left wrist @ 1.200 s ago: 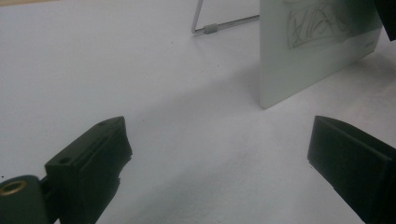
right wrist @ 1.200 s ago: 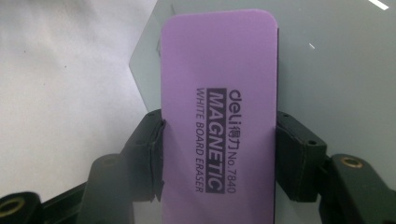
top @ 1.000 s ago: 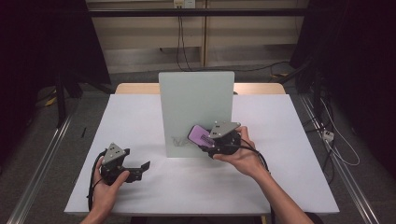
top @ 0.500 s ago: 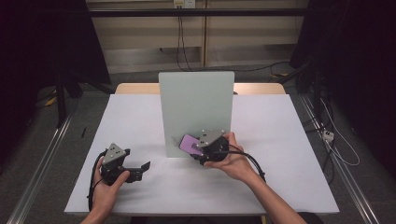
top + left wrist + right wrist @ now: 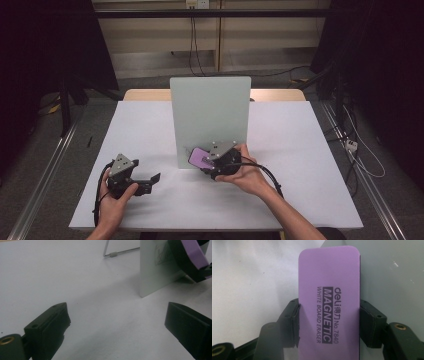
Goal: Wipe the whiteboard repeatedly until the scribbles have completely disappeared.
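The eraser (image 5: 328,297) is a flat purple block with rounded corners and a dark underside (its face reads "deli MAGNETIC WHITE BOARD ERASER No.7840"). It is clamped by its long sides in the right gripper (image 5: 210,161), tilted, at the lower left corner of the whiteboard (image 5: 210,115). That pale board stands upright near the middle of the bench (image 5: 310,150), with faint scribbles low on its face.

table (image 5: 310,150) white | floor (image 5: 55,150) grey | back wall (image 5: 150,35) beige | sides dark
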